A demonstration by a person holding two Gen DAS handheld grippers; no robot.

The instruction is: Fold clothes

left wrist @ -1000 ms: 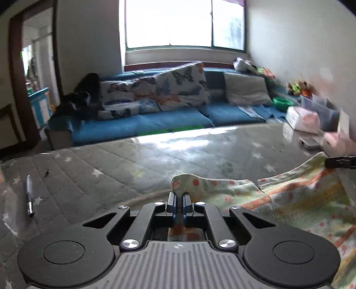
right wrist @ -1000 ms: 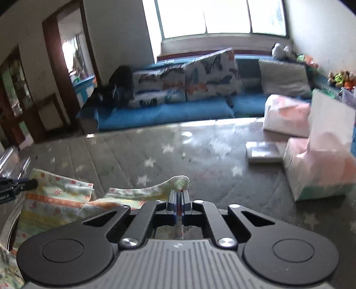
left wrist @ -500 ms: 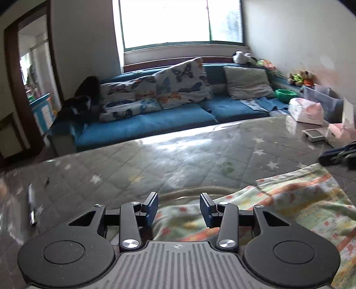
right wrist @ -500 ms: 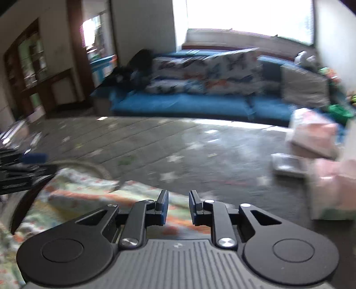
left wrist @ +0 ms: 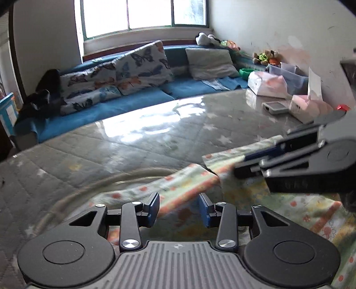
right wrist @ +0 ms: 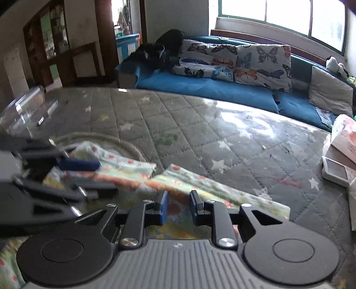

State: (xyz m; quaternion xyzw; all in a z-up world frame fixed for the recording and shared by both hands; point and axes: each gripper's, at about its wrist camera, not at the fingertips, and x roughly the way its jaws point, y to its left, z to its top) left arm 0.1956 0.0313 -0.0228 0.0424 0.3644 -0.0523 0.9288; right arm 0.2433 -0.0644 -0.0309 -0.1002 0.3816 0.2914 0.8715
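Left wrist view: left claw [left wrist: 179, 209] gapes, empty, above the garment's near fold.
Right wrist view: right claw [right wrist: 177, 207] is parted too, holding nothing.
Change: both were pinching cloth a second ago and have since let go.
Garment [right wrist: 200, 184]: lies folded on the quilted worktop [right wrist: 178, 120].
Meaning: this fold looks placed; another grasp probably follows.

We see a blue sofa [left wrist: 124, 104] under a bright window [left wrist: 144, 17], butterfly cushions [left wrist: 142, 64] on it, white walls [left wrist: 262, 26], a dark wooden doorway [right wrist: 106, 40], and daylight glaring off the grey quilted surface [left wrist: 133, 142].
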